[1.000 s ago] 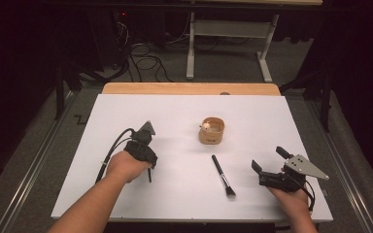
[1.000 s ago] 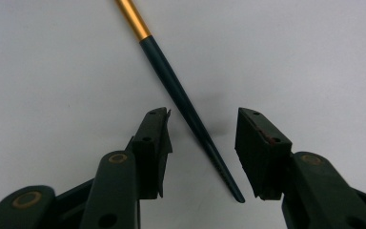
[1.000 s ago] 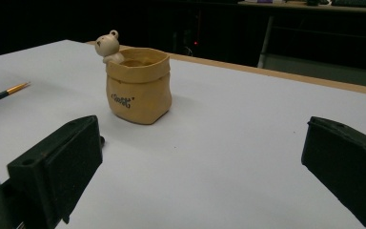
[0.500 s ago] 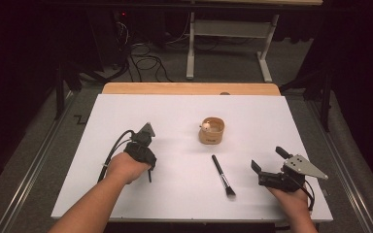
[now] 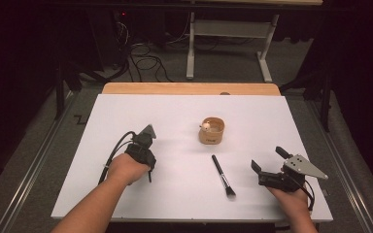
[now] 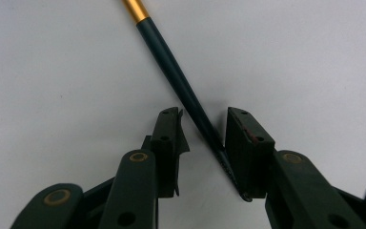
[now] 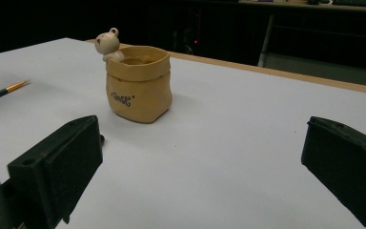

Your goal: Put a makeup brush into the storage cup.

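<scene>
- The left gripper point(image 6: 202, 114) points down at the white matte table sheet point(image 5: 126, 111), and a thin paintbrush with a smooth dark teal handle and a gold metal ferrule point(image 6: 181, 81) lies flat on the sheet between its jaws.
- In the left gripper view the handle's long axis runs on a slant, from the ferrule at upper left down to the right-hand jaw. It lies against that jaw's inner face, with a gap left to the other pad.
- These jaws have just been closing and stand narrow, with the handle inside, but both pads do not yet press on it.
- I judge the slant matters: a further squeeze may roll or swing the round, slick handle before it seats.
- The right gripper point(image 5: 267, 158) rests at the near right of the sheet, its jaws spread wide and empty, well apart from the paintbrush. The left hand is plainly the nearer.
- A tan, sack-shaped glazed pot with a small bear at its rim point(image 7: 138, 86) stands mid-table. A black, soft-bristled brush point(image 5: 222, 174) lies between the two hands.
</scene>
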Motion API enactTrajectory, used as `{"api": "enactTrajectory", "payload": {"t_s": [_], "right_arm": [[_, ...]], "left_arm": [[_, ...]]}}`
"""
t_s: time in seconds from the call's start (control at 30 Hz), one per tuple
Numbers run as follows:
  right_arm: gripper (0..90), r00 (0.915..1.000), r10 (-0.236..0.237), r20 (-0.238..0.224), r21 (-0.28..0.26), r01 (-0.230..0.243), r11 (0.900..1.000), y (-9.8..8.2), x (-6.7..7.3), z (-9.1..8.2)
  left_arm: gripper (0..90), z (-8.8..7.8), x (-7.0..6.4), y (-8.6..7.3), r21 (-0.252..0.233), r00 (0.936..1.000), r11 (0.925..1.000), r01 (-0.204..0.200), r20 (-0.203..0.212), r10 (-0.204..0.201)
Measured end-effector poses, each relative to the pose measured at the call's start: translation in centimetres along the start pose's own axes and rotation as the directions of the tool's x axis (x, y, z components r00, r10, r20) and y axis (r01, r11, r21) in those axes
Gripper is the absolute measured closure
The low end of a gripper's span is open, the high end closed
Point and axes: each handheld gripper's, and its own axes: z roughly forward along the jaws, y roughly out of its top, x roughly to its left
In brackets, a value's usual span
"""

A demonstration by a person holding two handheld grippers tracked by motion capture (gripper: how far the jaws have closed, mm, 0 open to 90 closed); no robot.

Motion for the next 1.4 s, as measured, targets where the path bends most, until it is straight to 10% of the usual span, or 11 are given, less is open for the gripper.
{"api": "enactTrajectory", "payload": {"t_s": [1.4], "right_arm": [[1.2, 1.0, 0.008, 0.002, -0.002, -0.008, 1.0, 0.0, 0.0, -0.1]], "left_arm": [[84.1, 0.0, -0.1, -1.2, -0.063, 0.9874, 0.9874, -0.145, -0.073, 0.14]]}}
